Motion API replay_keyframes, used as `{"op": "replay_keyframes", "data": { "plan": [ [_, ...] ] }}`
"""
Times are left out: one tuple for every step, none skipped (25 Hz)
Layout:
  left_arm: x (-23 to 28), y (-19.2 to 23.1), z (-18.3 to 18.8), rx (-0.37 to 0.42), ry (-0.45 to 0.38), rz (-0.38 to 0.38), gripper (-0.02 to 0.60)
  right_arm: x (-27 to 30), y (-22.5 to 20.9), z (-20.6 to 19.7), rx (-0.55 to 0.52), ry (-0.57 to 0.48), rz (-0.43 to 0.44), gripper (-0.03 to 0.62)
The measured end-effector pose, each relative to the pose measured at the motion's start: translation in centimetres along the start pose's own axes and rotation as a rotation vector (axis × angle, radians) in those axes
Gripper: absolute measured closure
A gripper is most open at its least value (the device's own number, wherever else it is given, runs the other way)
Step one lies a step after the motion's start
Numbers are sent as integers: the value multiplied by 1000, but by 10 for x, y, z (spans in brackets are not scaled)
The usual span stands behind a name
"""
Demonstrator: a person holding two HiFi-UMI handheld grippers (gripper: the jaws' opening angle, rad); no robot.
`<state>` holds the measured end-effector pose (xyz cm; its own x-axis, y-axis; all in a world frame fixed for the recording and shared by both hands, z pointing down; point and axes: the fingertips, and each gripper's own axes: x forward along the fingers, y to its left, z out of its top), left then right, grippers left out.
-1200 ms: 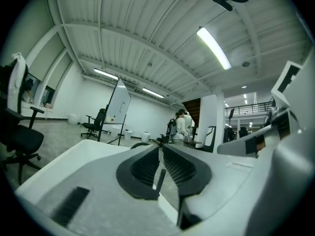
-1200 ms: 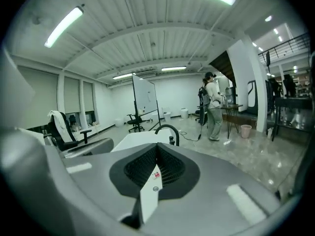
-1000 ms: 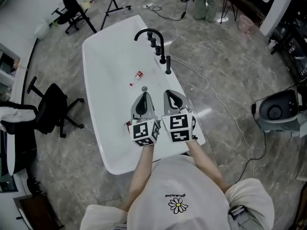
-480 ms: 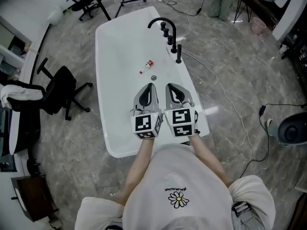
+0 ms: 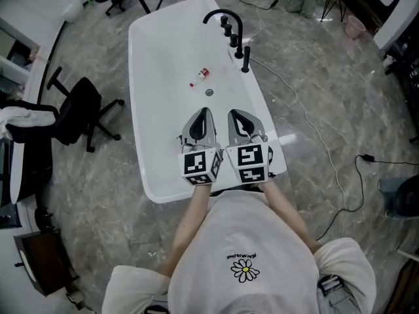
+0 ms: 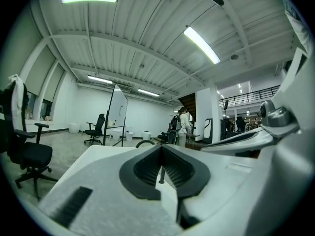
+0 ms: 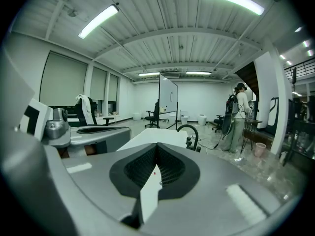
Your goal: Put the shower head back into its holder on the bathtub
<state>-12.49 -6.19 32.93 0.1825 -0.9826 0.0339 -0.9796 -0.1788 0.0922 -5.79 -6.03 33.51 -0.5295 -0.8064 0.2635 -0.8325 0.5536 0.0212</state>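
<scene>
The white bathtub runs lengthwise away from me. On its right rim stand a black arched faucet, black knobs and a slim black upright shower head. A small red-and-white bottle lies inside the tub near the drain. My left gripper and right gripper hover side by side over the tub's near end, both shut and empty, short of the drain. The left gripper faces the faucet in the left gripper view. Beyond the right gripper the faucet shows in the right gripper view.
A black office chair stands left of the tub, and a second chair with a white cloth at the far left. A cable trails over the marble floor on the right. A person stands far off beyond the faucet.
Both grippers, still shut and side by side, have drawn back from the drain toward the tub's near end. The head view has shifted, so the tub sits higher in the frame.
</scene>
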Motion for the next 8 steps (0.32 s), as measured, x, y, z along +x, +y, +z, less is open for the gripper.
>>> {"op": "replay_keyframes", "data": {
  "plan": [
    [0,1,-3,-5,5,0,584,0,0,-2,-3,6,0,592],
    [0,2,-6,-9,9,2,583,0,0,-4,-7,11,1,592],
    [1,4,-8,-15,10,5,584,0,1,-6,-10,14,2,592],
    [1,5,-9,-21,10,7,583,1,1,-7,-13,15,3,592],
    [3,5,-10,-25,9,7,583,1,1,-8,-15,15,4,592],
    [4,5,-9,-26,8,5,584,1,1,-8,-17,14,3,592],
    [6,4,-8,-25,5,1,584,2,0,-8,-19,14,1,592],
    [8,2,-7,-23,3,-4,584,3,-1,-8,-20,14,-1,592]
  ]
}}
